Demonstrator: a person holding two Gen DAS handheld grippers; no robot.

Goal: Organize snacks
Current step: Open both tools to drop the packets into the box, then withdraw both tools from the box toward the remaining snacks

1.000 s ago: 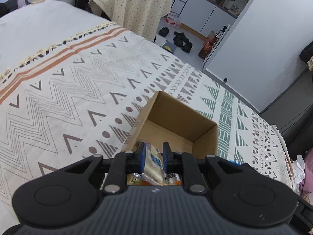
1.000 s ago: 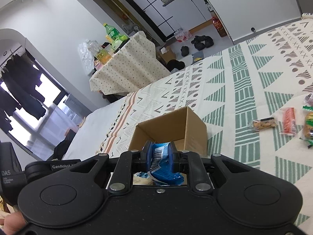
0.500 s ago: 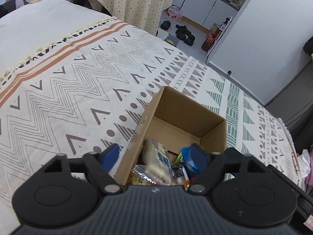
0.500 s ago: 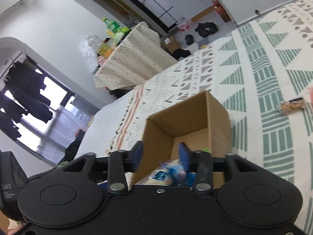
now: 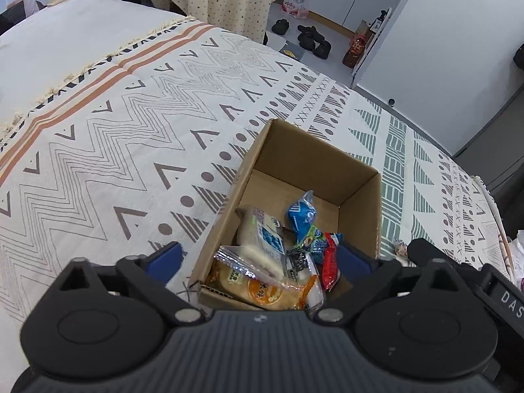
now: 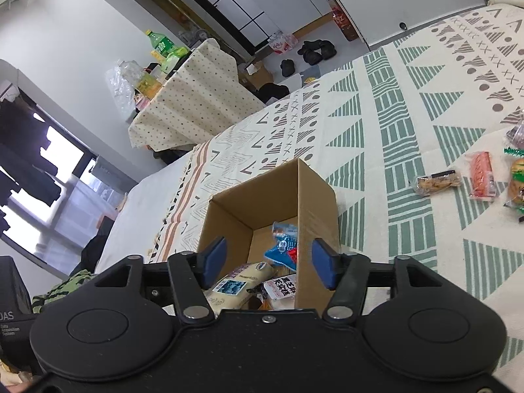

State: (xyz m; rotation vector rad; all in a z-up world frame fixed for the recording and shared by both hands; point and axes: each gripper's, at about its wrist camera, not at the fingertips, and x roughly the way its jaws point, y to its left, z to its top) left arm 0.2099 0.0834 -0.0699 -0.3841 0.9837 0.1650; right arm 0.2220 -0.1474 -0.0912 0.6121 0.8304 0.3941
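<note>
Seconds after both were clamped on packets, the left gripper (image 5: 258,258) hangs with jaws spread wide over the open brown cardboard box (image 5: 360,211); its pale bread packet (image 5: 260,239) now lies inside. The right gripper (image 6: 268,262), jaws likewise apart, has dropped its blue foil snack bag (image 6: 281,250) there too — more wrapped snacks (image 6: 439,180) wait on the patterned blanket (image 6: 409,137).

Your bed (image 5: 65,49) carries a patterned blanket (image 5: 131,137), zigzags, triangles, green stripes. On the blanket sits the open cardboard box (image 5: 314,163). Right of the box in your right wrist view, apart from it, lie loose snacks: a clear-wrapped brown bar (image 6: 437,180), an orange-red packet (image 6: 481,175) beside it, a green-edged packet (image 6: 517,183) at the frame edge.
</note>
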